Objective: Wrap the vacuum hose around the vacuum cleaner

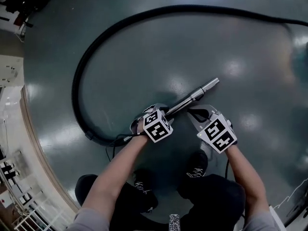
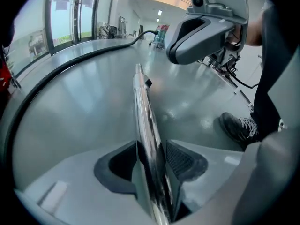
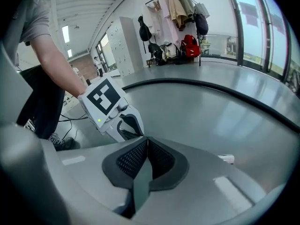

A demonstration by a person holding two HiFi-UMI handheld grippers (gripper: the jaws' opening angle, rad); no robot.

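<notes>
A long black vacuum hose (image 1: 84, 69) lies on the grey floor in a wide loop, running from the far right round to the left and back toward me. At its end is a chrome wand (image 1: 197, 93), slanting up to the right. My left gripper (image 1: 162, 110) is shut on the wand's lower part; in the left gripper view the chrome wand (image 2: 143, 111) runs straight out between the pads (image 2: 180, 158). My right gripper (image 1: 195, 113) hangs just right of the wand, shut with nothing in it (image 3: 146, 142). No vacuum cleaner body shows in any view.
The person's black shoes (image 1: 195, 170) stand just behind the grippers. Cables (image 2: 234, 78) trail on the floor to the right. Coats and bags (image 3: 180, 13) hang by lockers (image 3: 124, 46) at the far wall. A curved glass wall (image 2: 70, 13) rims the floor.
</notes>
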